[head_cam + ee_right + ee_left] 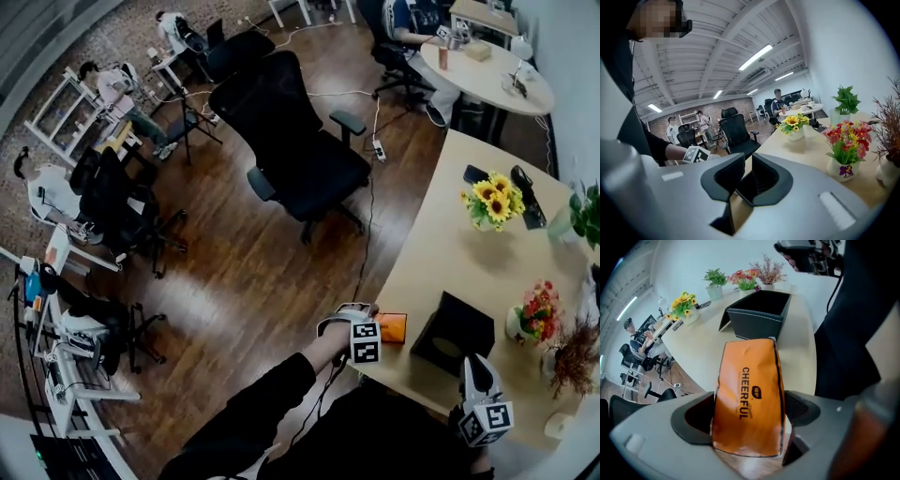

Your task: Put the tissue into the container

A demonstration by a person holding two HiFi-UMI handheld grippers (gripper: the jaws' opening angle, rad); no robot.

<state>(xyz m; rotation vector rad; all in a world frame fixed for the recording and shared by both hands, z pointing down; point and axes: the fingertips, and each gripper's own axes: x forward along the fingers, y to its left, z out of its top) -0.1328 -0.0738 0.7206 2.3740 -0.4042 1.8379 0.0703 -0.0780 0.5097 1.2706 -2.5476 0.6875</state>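
The left hand-held gripper [749, 416] has its jaws spread wide astride the orange tissue pack [392, 327], pads beside it but not clearly pressing. The pack lies at the tabletop's [441, 253] near edge, just beside the black container [457, 330]. An off-centre squeeze could push the pack off that edge or let its slick wrap slip. The right hand-held gripper [745, 180], closed on nothing, and the flower pots [538, 312] flank the container without blocking the way.

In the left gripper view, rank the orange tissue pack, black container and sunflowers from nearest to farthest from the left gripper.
1. Orange tissue pack: between the jaws.
2. Black container: straight behind it.
3. Sunflowers: far left.
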